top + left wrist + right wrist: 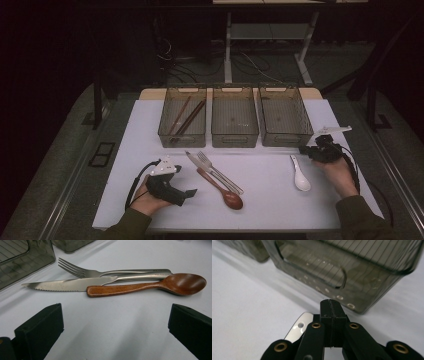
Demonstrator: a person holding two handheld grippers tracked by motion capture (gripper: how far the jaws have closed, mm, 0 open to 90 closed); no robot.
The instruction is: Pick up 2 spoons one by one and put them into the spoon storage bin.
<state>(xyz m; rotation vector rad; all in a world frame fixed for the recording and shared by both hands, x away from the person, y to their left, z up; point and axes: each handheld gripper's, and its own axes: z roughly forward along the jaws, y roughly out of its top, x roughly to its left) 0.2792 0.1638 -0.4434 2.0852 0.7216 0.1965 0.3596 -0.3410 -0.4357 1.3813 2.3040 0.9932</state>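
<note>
A wooden spoon (pixel 227 195), a steel fork (pixel 205 160) and a steel knife (pixel 192 159) lie together at the table's middle. My left gripper (pixel 187 194) rests just left of them, open, its jaws aimed at them. In the left gripper view its gripper (pixel 115 322) is wide apart and holds nothing, with the wooden spoon (pixel 155 286), knife (pixel 67 284) and fork (pixel 100 272) beyond. A white ceramic spoon (pixel 301 179) lies at the right. My right gripper (pixel 305 150) is beside its handle end, shut, pads (pixel 331 306) pressed together with nothing between them. The spoon's handle (pixel 298 328) shows below them.
Three smoky clear bins stand in a row at the back: left (pixel 183 145), middle (pixel 235 141), right (pixel 286 141). Brown chopsticks (pixel 187 119) lie in the left one. The right bin (pixel 362 272) stands close ahead of my right gripper. The white table top (pixel 270 210) has open room at the front.
</note>
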